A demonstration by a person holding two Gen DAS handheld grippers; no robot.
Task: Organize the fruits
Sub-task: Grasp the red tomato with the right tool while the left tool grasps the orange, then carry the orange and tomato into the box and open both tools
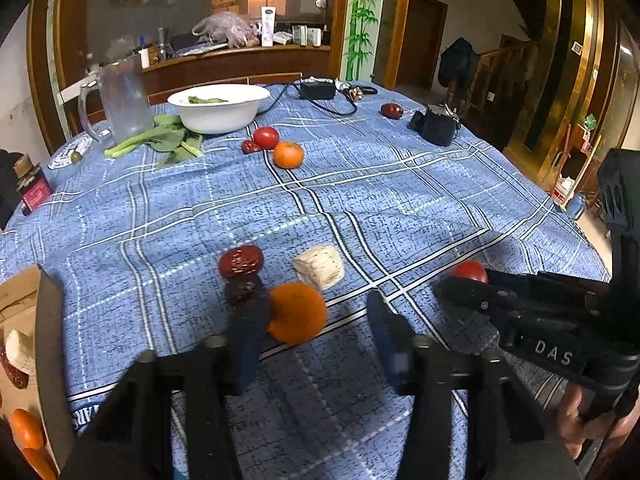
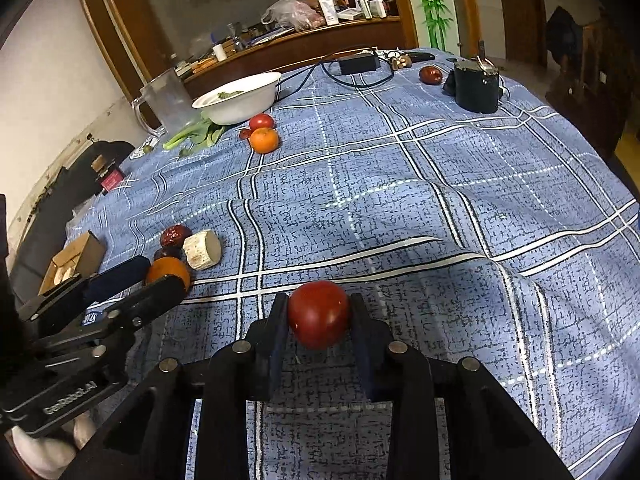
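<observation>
Right hand-held gripper (image 2: 319,322) pinching a red tomato (image 2: 319,314) between both pads, near the surface's (image 2: 400,200) front edge. Left hand-held gripper (image 1: 316,320) spread around an orange (image 1: 297,313), the left pad touching it and the right pad apart (two dried red dates (image 1: 241,261) and a pale chunk (image 1: 319,266) lie just beyond). A cardboard box (image 1: 44,320) sits at the left edge.

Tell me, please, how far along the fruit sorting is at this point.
Done: the cardboard box already holds a boxed orange and a white piece. In hand: the right hand-held gripper is clamped on a tomato; the left hand-held gripper straddles the near orange, not pinching it yet. Left: two dates, a white chunk, plus a far tomato and far orange near the white bowl.
</observation>
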